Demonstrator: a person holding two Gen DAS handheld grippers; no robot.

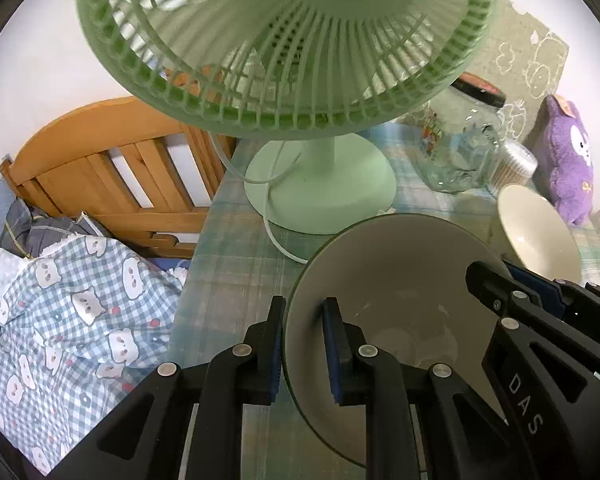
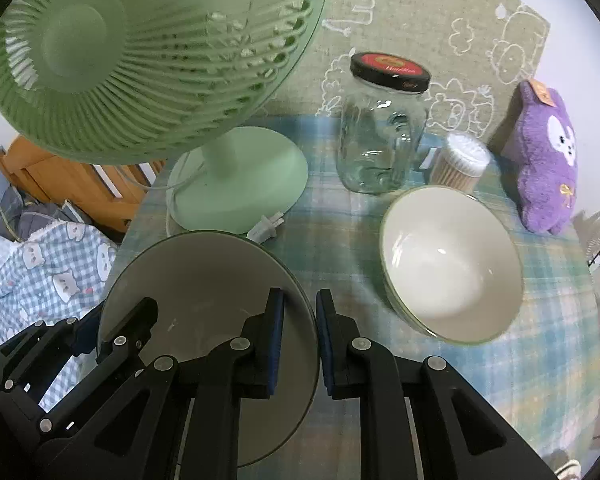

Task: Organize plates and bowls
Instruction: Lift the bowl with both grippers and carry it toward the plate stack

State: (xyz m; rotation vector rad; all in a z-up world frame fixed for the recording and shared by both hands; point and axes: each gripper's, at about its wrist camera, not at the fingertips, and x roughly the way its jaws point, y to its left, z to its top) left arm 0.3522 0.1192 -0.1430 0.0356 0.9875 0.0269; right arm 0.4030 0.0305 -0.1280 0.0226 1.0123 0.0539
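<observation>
A grey-green bowl is held between both grippers above the plaid tablecloth. My left gripper is shut on the bowl's left rim, one finger inside and one outside. My right gripper is shut on the bowl's right rim in the same way. Each gripper shows in the other's view, the right and the left. A white bowl stands upright on the table to the right of the held bowl; it also shows in the left wrist view.
A green table fan stands at the back left, its plug lying by the base. A glass jar, a cotton swab tub and a purple plush toy stand behind the white bowl. A bed lies left of the table.
</observation>
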